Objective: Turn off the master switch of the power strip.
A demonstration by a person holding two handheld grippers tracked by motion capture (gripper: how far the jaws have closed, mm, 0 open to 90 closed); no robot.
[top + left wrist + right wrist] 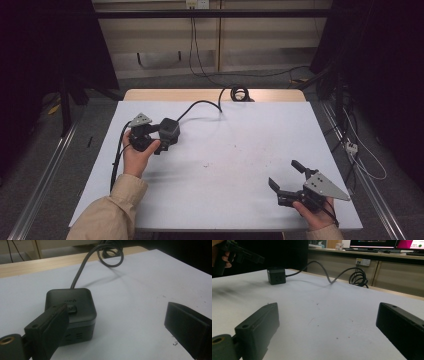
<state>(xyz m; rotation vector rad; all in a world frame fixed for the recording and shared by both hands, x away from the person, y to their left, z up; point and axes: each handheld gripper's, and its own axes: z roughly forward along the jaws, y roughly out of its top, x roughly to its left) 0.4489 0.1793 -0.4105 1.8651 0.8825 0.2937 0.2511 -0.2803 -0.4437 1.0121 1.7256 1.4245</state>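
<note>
Jaws of the left gripper (162, 134) stood wide apart over a black cube-shaped power block (169, 129) on the white table (240, 150). In the high view the block sat at the table's left side, toward the far half, with the person's left hand (136, 155) wrapped round the gripper's handle just behind it. The left gripper view showed one jaw hanging above the near corner of the block (71, 312), close to a small button on its top face; whether that jaw touched the top was hard to tell from this angle. The other jaw stood well off to the side, over bare table, so nothing was gripped between them.

A dark cord (200, 106) ran from the block's far side across the table to a loose coil (239, 93) at the far edge, where a strip of wood showed beyond the white surface.

The right gripper (289, 181) was near the front right corner of the table, held in the right hand (315, 216), well apart from the block. Its jaws were spread wide too and held nothing; the right gripper view showed bare, faintly speckled table between them, with the block (276, 275) far off and the cord (329, 273) curling away to the coil (358, 277).
</note>
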